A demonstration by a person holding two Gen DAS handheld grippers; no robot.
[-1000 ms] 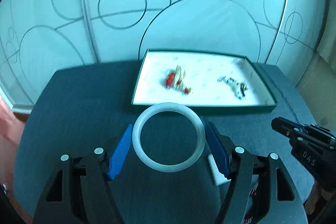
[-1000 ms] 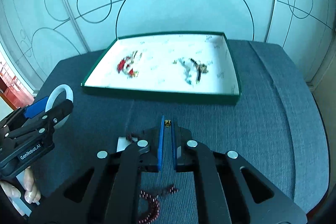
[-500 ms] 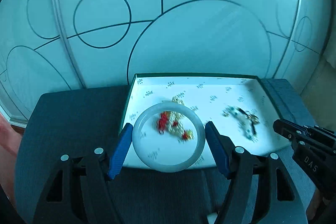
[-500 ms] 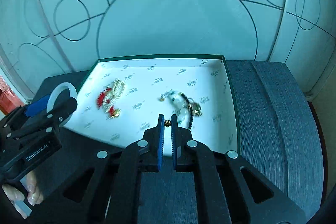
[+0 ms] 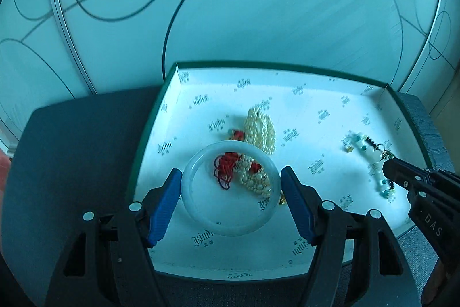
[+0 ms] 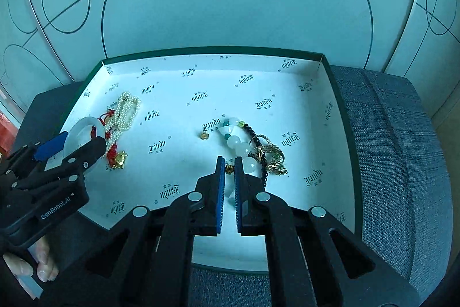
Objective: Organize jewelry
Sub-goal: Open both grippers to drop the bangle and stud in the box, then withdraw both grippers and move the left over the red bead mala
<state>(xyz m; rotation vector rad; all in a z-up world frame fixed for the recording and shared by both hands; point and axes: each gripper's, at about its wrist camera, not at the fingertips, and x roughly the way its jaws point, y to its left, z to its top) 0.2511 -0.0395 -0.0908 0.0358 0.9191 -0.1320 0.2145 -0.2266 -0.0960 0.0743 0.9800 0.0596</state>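
Left gripper point(image 5: 231, 193): jaws spread wide and clamped across the white bangle point(image 5: 230, 225), held flat so it can go down level.
Bangle's place: hanging over the tray point(image 5: 302, 71), right above the pearl strands point(image 5: 260, 128) and red cord point(image 5: 225, 167).
Right gripper point(image 6: 228, 171): nearly closed, pinching a tiny gold charm point(image 6: 229, 169) at the very fingertips.
Charm's place: over the tray beside the bead bracelet point(image 6: 241, 147) and gold chain point(image 6: 273, 156), probably headed for that pile.
Sorting logic: like seemingly goes with like, each hand feeding its own cluster.
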